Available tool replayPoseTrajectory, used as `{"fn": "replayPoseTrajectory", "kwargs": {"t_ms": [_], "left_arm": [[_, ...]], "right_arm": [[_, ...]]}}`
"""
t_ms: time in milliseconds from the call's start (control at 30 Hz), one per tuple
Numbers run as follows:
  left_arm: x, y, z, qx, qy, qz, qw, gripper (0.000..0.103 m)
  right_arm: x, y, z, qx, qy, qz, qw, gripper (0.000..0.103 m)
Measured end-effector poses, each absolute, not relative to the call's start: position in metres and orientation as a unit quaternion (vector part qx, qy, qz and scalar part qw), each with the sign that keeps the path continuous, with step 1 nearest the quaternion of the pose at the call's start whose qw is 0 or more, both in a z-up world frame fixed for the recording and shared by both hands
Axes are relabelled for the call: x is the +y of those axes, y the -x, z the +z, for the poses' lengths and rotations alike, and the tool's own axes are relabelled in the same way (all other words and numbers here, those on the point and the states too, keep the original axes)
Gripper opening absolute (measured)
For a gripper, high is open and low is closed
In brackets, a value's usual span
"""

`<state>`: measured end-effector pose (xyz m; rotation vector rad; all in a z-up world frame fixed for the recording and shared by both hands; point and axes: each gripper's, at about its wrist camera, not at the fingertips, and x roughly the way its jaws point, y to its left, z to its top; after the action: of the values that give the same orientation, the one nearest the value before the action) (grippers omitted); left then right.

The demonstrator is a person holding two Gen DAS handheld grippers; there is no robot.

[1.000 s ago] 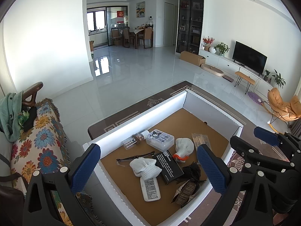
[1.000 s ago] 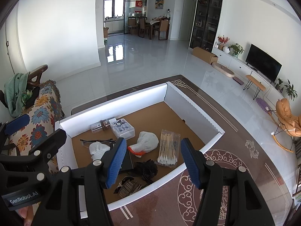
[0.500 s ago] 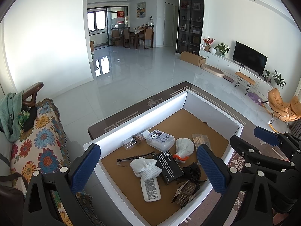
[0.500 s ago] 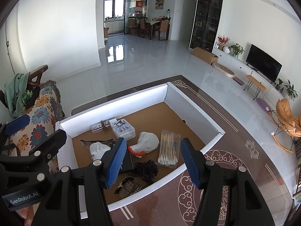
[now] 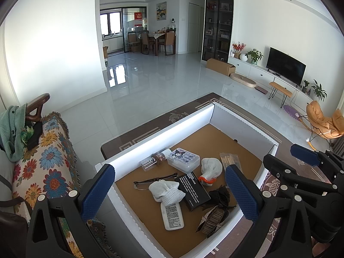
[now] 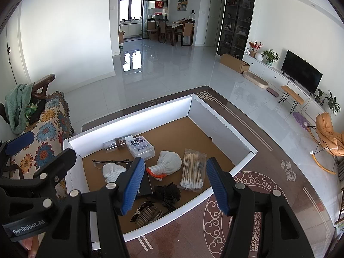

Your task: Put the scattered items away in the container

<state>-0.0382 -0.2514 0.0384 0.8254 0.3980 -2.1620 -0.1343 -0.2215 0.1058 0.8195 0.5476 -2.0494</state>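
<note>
Looks like the last step, or close to it. Cannot spot one loose thing on the brown table point(image 6: 247, 193) outside the white box point(image 5: 187, 124).

Inside the white box, by the far-left wall: a small bottle point(image 5: 152, 161) and a clear case point(image 5: 182, 160) with a cartoon on the lid. In the middle of the white box: thin glasses point(image 5: 150, 180), white gloves point(image 5: 166, 191) and a flat black box point(image 5: 194, 188). By the near wall of the white box: a white tube point(image 5: 172, 214) and some dark hair clips point(image 5: 215, 212). Toward the right wall of the white box: a bag of cotton swabs point(image 6: 192, 169).

Left gripper point(image 5: 169, 168): opened wide, holding nothing, hovering above the near-left corner of the white box. Right gripper point(image 6: 175, 161): opened wide too, holding nothing, hovering above the near wall of the white box.

Next, probably: look all around the outside of the white box for anything missed. If found, come down slowly, pinch it softly, lift it over the wall of the white box and let go inside. If not, lift both away and finish. Hard to say more, with part of the table hidden under the black frames.
</note>
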Motion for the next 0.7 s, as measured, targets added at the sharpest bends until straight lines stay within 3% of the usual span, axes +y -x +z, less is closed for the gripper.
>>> {"fn": "replayPoseTrajectory", "kwargs": {"t_ms": [700], "left_arm": [[-0.262, 0.046, 0.023, 0.165, -0.338, -0.843, 0.384, 0.103]], "right_arm": [[-0.227, 0.141, 0.096, 0.224, -0.337, -0.813, 0.418, 0.061]]}}
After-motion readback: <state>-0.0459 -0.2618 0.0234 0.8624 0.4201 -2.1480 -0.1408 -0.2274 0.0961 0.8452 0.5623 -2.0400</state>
